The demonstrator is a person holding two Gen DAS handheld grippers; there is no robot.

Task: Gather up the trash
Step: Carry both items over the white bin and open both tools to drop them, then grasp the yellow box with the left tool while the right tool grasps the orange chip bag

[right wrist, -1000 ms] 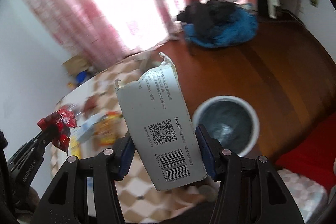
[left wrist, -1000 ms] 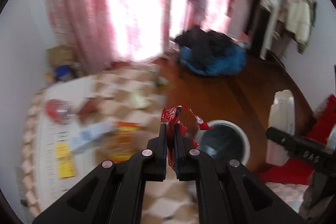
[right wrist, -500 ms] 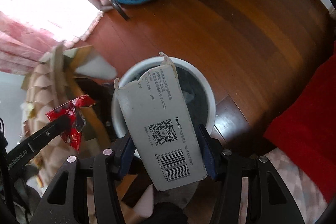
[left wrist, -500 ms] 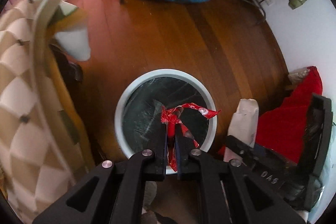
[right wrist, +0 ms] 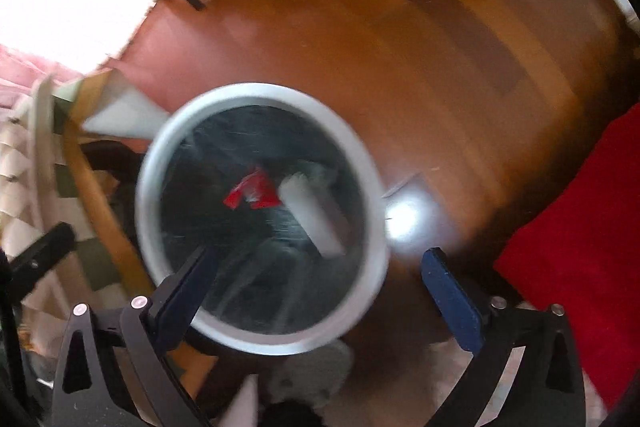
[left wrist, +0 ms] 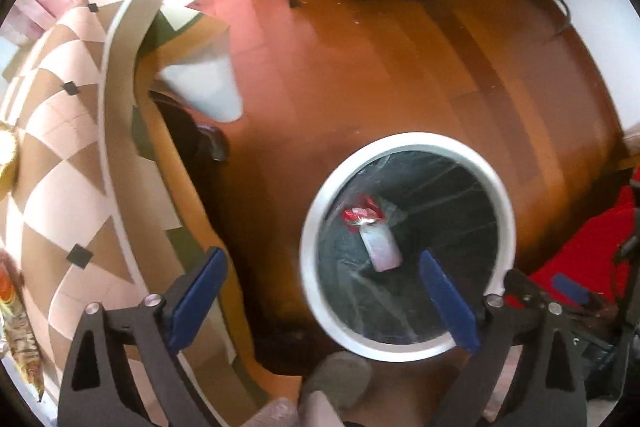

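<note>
Since the earlier frames, both tools had swung from over the table to above the waste bin (left wrist: 505, 205), and both had let go: the left tool (left wrist: 318, 277) had just been opening and no longer pinched the red wrapper (left wrist: 360, 213), while the right tool (right wrist: 316, 267) had just been opening and had released the grey carton (right wrist: 312, 217).

At far left, in the left wrist view, the checked table (left wrist: 52, 155) curved past, with more litter showing at its edge, too blurred to name. Next came the left tool, its blue pads standing wide apart with nothing between them. Beyond it stood the white-rimmed bin on the wooden floor (left wrist: 380, 59), and inside the lined bin lay the wrapper and the carton, touching or nearly so. The right tool, seen in its own view, hung over the same bin, spread wide and empty.

Judging by looks, the wrapper was light, thin and crinkly, and would be best pinched at a bunched edge. The carton seemed light and stiff but crushable, best gripped across its flat faces. Remaining litter on the table likely needed collecting next.
</note>
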